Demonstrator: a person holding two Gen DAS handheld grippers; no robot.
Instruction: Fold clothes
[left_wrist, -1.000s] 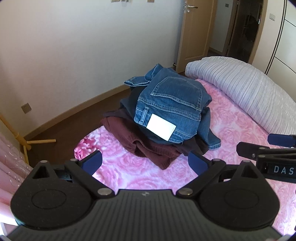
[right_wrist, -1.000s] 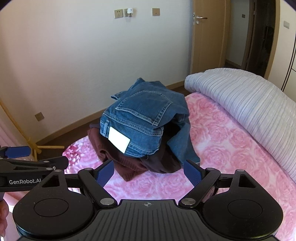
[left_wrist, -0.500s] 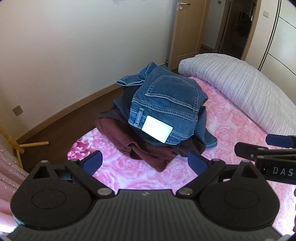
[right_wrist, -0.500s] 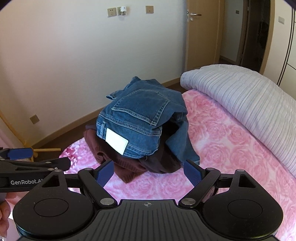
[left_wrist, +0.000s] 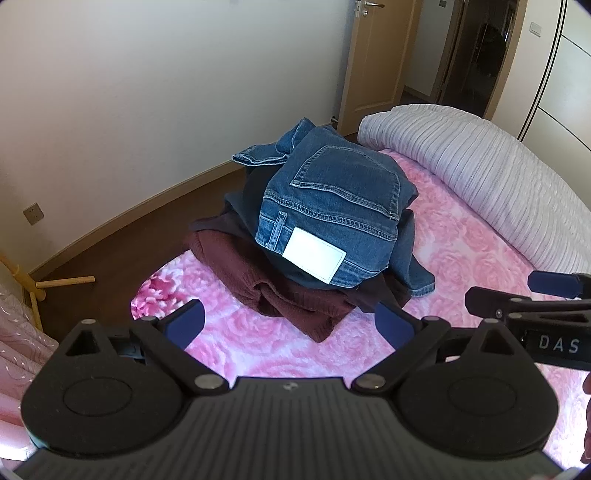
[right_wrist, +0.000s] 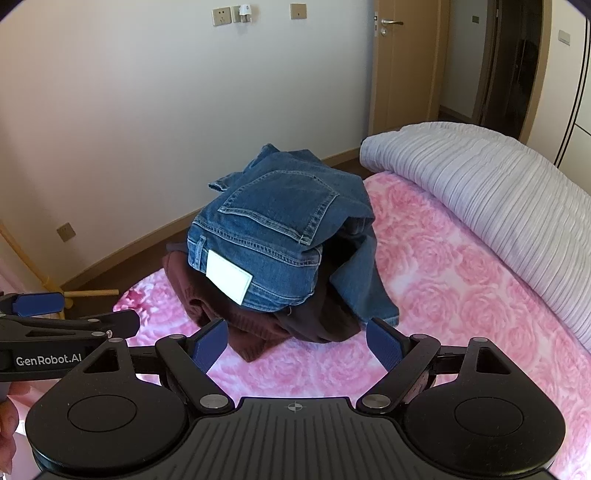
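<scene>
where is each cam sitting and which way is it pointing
Left wrist: rides on the left tool, looking forward and down over the pink bedspread at the clothes pile topped by jeans; its own open fingers show, with the right tool at the right edge.
Right wrist: rides on the right tool, facing the same jeans; its open fingers show, with the left tool at the left edge.
Shared: the pile, bedspread, grey striped duvet and door.

"GenRobot.AI" stands on the left gripper (right_wrist: 70, 314); "DAS" on the right gripper (left_wrist: 532, 291); the jeans' patch (left_wrist: 314, 259) is blank.
</scene>
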